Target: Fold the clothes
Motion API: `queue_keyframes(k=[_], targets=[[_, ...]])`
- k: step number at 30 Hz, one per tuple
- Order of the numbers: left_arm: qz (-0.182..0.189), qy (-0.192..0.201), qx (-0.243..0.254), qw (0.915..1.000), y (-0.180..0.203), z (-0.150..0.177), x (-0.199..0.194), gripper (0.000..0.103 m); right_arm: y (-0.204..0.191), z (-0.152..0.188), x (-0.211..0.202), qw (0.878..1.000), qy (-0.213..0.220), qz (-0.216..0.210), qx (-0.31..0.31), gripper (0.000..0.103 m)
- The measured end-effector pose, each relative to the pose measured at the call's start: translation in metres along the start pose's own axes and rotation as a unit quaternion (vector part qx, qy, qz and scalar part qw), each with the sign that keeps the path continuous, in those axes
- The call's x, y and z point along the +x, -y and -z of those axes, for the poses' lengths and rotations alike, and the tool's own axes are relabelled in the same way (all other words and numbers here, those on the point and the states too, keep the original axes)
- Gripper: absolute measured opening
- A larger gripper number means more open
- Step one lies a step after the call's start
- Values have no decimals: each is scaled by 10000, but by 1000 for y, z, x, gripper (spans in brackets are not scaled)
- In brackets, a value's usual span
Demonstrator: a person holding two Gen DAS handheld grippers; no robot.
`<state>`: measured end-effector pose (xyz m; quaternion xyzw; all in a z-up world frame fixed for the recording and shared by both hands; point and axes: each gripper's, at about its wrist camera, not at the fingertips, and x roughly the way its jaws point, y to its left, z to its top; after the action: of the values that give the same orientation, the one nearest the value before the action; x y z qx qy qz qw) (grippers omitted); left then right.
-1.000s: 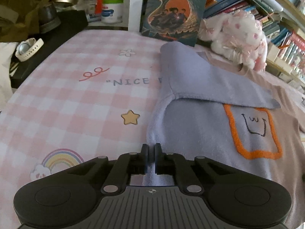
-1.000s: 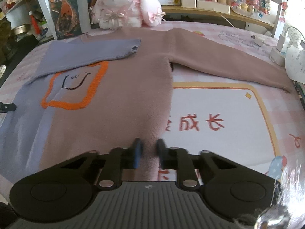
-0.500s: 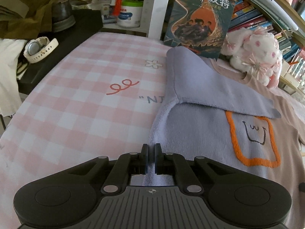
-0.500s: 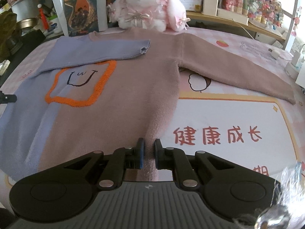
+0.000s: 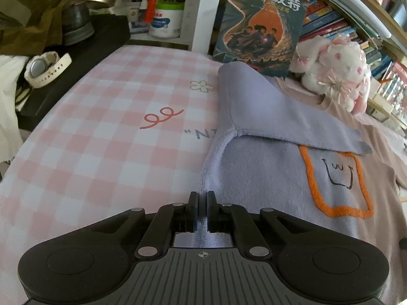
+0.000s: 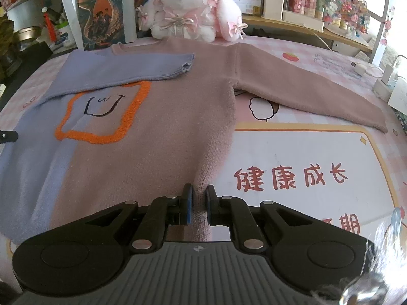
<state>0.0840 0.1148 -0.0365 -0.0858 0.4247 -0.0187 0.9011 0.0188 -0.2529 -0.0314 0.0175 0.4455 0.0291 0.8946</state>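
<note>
From the left wrist, a pink checked cloth [image 5: 106,132] is seen, shelves at 1 o'clock. The left gripper [image 5: 202,212] is pinched onto the knitted sweater [image 5: 259,172] hem. From the right wrist, the right gripper [image 6: 198,207] is clamped on the sweater's pink edge, centre-left.

Sweater [image 6: 157,152] hem behind both tool bodies; rabbit toy's [image 6: 188,7] ears cut off.

"哈利·波特" on book [image 5: 262,23]; "健康成长" on tablecloth [image 6: 318,150].
</note>
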Motion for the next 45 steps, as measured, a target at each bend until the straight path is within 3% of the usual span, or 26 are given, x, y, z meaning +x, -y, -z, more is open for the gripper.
queue_keyframes(k=[6,10,16,20,23,32,45], targets=[[-10,3,-41,10000,-3,0,-1,12,-5,2,-2,9999,14,100,-9,10],[-96,66,195,9997,1,2,-14,19,-4,1,-4,9997,-18,196,159,21],[-208,329,578,9976,17,9,-46,55,-5,5,-22,9990,147,301,291,40],[-70,452,675,9967,33,16,-59,71,-5,8,-34,9980,273,416,399,50],[5,519,986,9938,51,25,-62,77,-4,11,-43,9968,372,532,471,60],[311,277,1529,9874,89,48,-56,78,15,25,-57,9932,370,773,786,68],[84,70,1424,9898,130,58,-49,85,73,31,-53,9909,274,700,1115,72]])
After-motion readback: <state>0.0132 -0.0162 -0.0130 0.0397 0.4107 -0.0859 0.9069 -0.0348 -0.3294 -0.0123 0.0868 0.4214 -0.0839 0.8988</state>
